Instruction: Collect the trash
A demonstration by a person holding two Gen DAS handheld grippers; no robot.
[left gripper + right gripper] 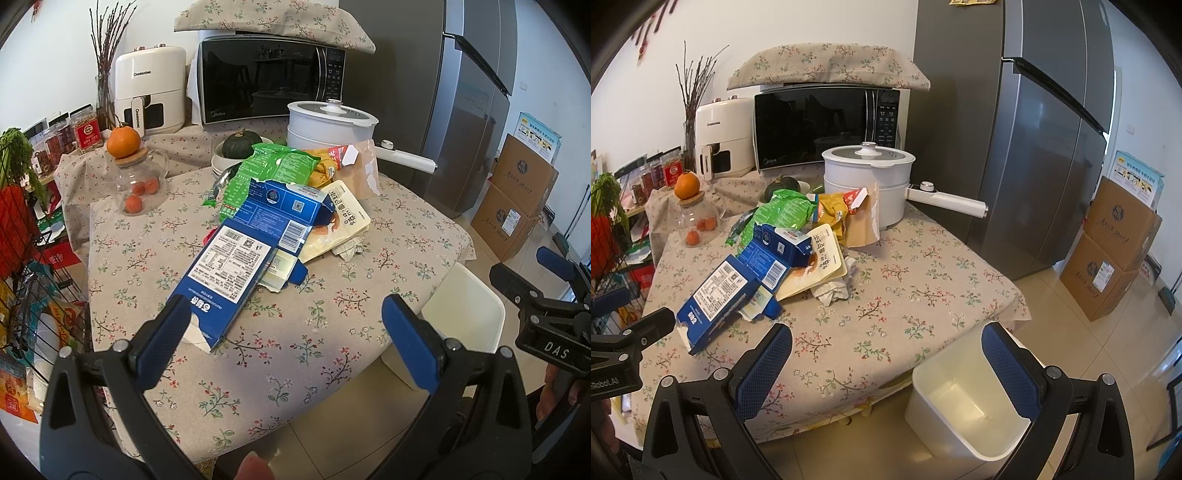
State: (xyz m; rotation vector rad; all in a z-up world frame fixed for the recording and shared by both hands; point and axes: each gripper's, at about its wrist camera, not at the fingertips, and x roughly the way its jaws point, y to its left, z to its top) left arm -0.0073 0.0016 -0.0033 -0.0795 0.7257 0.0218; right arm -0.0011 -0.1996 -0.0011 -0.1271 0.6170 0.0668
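Here, both grippers hang over the near edge of a square table under a beige floral tablecloth (923, 295), nothing held. Left gripper (288, 325): blue-padded jaws spread wide, left pad overlapping the near end of a torn flat blue cardboard carton (225, 273) in the view, contact not clear. Right gripper (886, 365): jaws also spread wide, empty, hanging above the table edge and a white rectangular plastic bin (964, 410) that stands on the tiled floor just beside the table corner. Trash sits in a pile mid-table: the blue carton in front, a second torn blue box (783, 243) on top behind it, a crumpled green snack bag (783, 212), a yellow wrapper (833, 212), a brown paper pouch (862, 221), a cream food pouch with print (820, 266), a crumpled white tissue (833, 290) at the pile's right edge. Behind the pile: white electric pot with a lid and long handle (871, 181), dark green squash in a bowl (779, 186), glass jar with small orange fruits and an orange on its lid (698, 221). Further back: black microwave (823, 125), white air fryer (720, 142). Grey fridge (1034, 147) at right, stacked cardboard boxes (1115, 251) on the floor.
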